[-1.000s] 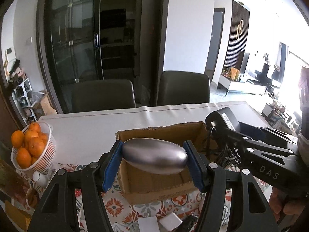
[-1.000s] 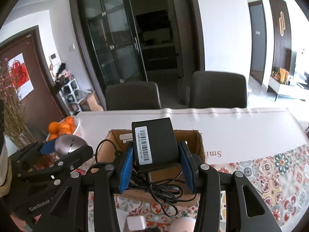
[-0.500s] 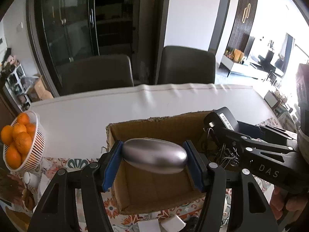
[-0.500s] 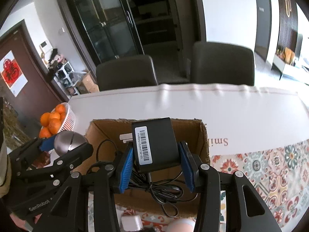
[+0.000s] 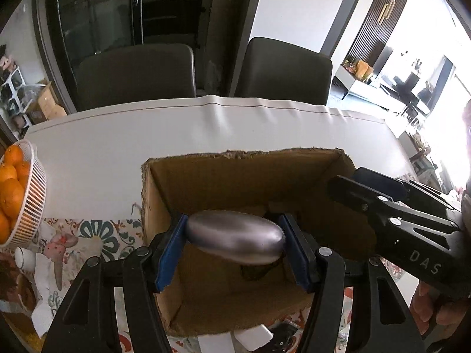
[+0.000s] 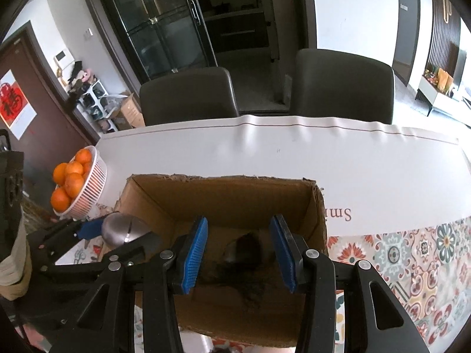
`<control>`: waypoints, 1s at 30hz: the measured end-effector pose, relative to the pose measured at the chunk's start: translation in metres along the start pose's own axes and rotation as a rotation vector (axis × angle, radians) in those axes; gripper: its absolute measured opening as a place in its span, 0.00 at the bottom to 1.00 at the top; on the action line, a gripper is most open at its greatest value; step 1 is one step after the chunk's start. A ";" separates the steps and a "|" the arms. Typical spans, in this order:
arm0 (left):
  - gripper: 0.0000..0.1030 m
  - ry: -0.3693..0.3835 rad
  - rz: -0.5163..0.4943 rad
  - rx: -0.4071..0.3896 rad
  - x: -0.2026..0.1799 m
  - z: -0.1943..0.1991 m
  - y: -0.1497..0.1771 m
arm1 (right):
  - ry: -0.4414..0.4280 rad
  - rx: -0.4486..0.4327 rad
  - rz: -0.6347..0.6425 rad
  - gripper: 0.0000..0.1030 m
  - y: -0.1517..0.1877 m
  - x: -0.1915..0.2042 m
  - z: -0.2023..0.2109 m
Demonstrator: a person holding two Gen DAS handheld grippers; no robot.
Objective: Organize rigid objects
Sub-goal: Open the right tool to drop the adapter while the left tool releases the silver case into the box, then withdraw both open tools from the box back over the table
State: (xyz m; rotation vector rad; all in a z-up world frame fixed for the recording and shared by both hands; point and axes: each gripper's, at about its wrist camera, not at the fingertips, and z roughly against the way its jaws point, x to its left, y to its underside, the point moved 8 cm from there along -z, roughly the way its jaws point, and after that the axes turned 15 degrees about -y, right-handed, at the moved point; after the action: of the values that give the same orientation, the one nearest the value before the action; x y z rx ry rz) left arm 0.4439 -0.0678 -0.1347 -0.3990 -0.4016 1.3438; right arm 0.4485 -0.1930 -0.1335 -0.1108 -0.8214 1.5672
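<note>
An open cardboard box (image 5: 176,206) (image 6: 223,191) stands on the table. My left gripper (image 5: 234,242) is shut on a silver egg-shaped metal object (image 5: 235,241) and holds it over the box's inside. That object also shows at the left of the right wrist view (image 6: 123,232). My right gripper (image 6: 240,251) is open and empty over the box. Below it a black adapter with its cable (image 6: 244,253) lies blurred on the box floor. The right gripper's body (image 5: 397,220) shows at the right of the left wrist view.
A white basket of oranges (image 6: 76,182) (image 5: 17,200) stands left of the box. A white cloth (image 6: 323,158) covers the far table, with a patterned cloth (image 6: 412,250) nearer. Two dark chairs (image 6: 188,97) stand behind. Small white items (image 5: 253,335) lie in front of the box.
My right gripper has opened and the black adapter has dropped into the box. Both grippers have moved forward and down over the box. The left still holds the silver object.
</note>
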 end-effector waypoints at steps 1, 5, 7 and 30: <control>0.63 -0.005 0.001 -0.005 0.000 0.001 0.000 | 0.002 -0.005 -0.001 0.44 0.000 0.000 0.002; 0.67 -0.026 -0.007 -0.024 -0.001 0.007 -0.001 | -0.001 -0.021 -0.020 0.44 0.004 0.000 0.007; 0.67 -0.041 -0.002 -0.030 0.001 0.011 0.000 | -0.001 -0.022 -0.029 0.44 0.007 -0.001 0.009; 0.68 -0.189 0.024 -0.200 0.020 0.092 0.039 | 0.039 -0.148 -0.012 0.47 0.039 0.023 0.072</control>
State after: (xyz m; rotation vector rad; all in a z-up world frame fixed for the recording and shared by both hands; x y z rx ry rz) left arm 0.3685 -0.0371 -0.0737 -0.4438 -0.6939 1.3740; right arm 0.3737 -0.2009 -0.0926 -0.2427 -0.9057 1.4875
